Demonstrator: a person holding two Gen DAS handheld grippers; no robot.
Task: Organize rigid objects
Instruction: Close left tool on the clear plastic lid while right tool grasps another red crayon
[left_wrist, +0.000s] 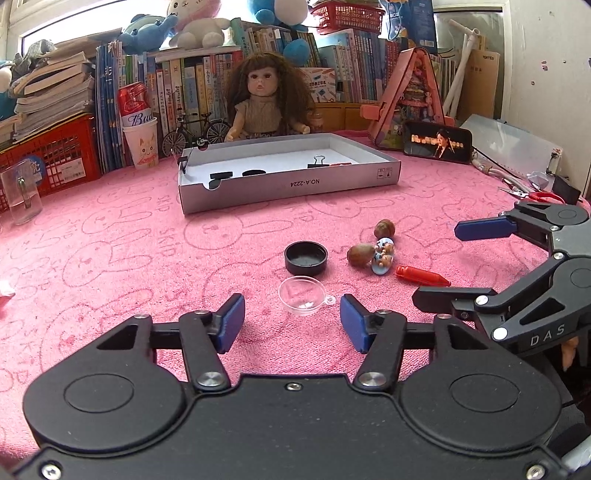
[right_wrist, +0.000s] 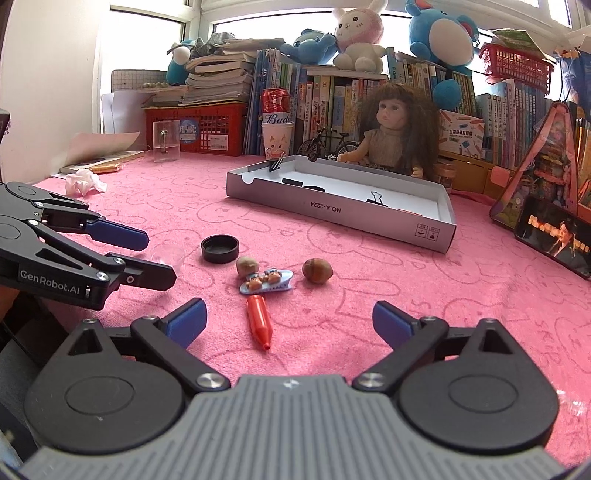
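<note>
On the pink cloth lie a black cap (left_wrist: 306, 257) (right_wrist: 219, 249), a clear plastic half-shell (left_wrist: 303, 295) (right_wrist: 170, 255), two brown nuts (left_wrist: 361, 254) (left_wrist: 385, 229) (right_wrist: 246, 266) (right_wrist: 317, 270), a blue bear hair clip (left_wrist: 382, 255) (right_wrist: 266, 281) and a red crayon-like piece (left_wrist: 421, 276) (right_wrist: 259, 320). My left gripper (left_wrist: 291, 321) is open, with the half-shell just ahead between its fingertips. My right gripper (right_wrist: 288, 323) is open, with the red piece between its fingers. A shallow white box lid (left_wrist: 288, 181) (right_wrist: 343, 212) behind holds binder clips and black pieces.
A doll (left_wrist: 264, 98), model bicycle (left_wrist: 195, 133), can in a paper cup (left_wrist: 138, 122), red basket (left_wrist: 51, 155), glass (left_wrist: 20, 192) and books stand at the back. A phone (left_wrist: 437, 142) and scissors (left_wrist: 532, 194) lie right. A crumpled tissue (right_wrist: 83, 181) lies left.
</note>
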